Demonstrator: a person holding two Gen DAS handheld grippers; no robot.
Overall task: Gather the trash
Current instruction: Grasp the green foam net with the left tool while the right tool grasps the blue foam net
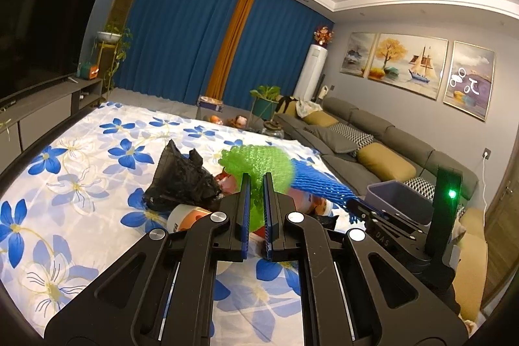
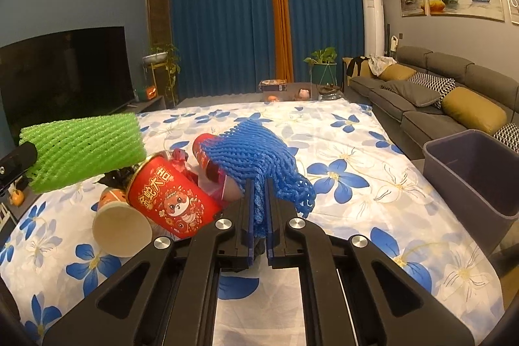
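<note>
**Each gripper holds a foam net above the flowered sheet**

The left gripper point(image 1: 256, 180) has its jaws nearly closed on a green foam net point(image 1: 258, 164), which stands up between the two fingers and spreads out past their tips. The right gripper point(image 2: 258, 184) is closed the same way on a blue foam net point(image 2: 256, 148); the net bunches between the fingers and droops over the right one. Both nets are lifted clear of the flowered sheet point(image 2: 356, 132).

Under and behind the nets lies a pile of trash: a red paper tub point(image 2: 172, 200) on its side, a small paper cup point(image 2: 121, 229) touching it with its open mouth toward the camera, and a second red cup point(image 2: 206, 156) partly hidden by the blue net.

The left wrist view alone shows a crumpled black plastic bag point(image 1: 181, 180) just left of the green net. The right wrist view gives the clearest look at the grey bin point(image 2: 476, 171), which stands beside the right edge of the sheet, near the sofa point(image 2: 421, 99); its inside is only partly in view.
</note>
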